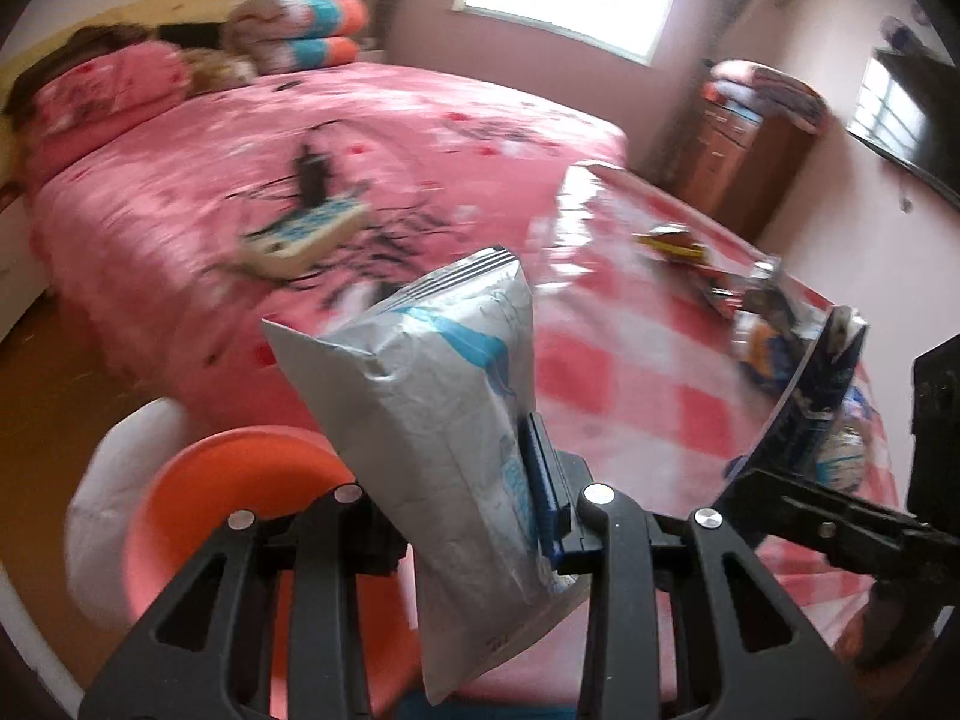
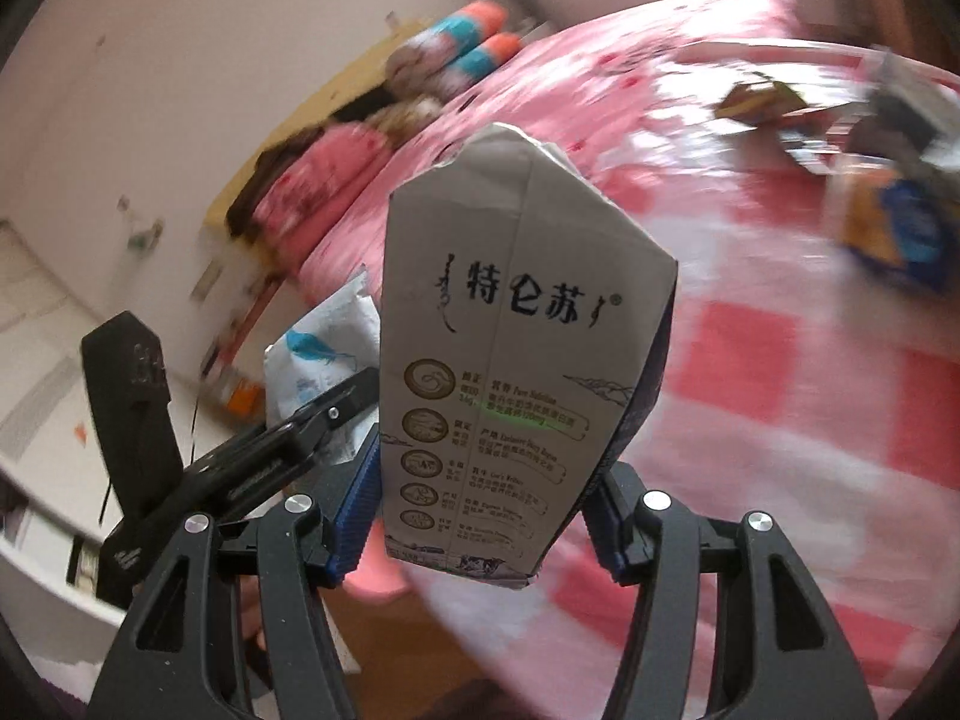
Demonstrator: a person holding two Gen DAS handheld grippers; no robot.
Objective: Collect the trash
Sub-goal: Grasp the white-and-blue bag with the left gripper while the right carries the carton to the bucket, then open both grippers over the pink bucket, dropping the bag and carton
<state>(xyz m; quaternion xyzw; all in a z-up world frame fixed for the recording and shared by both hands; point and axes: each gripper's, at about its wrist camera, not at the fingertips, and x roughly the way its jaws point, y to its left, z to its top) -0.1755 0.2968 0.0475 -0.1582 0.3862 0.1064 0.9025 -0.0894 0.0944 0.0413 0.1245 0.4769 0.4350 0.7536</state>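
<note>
The milk carton, printed 特仑苏 with "Pure Nutrition" below, stands upright, clamped in the right claw above the checked desk. The left claw pinches a silver-and-blue pouch, its writing unreadable, over an orange bin. More wrappers lie on the desk, beside a pink bed.

A table covered in pink-and-white check is lying ahead of the left jaws, with crumpled wrappers sitting on it beyond and to their right. A bed in pink bedding is standing farther ahead to their left, carrying a patterned box.
</note>
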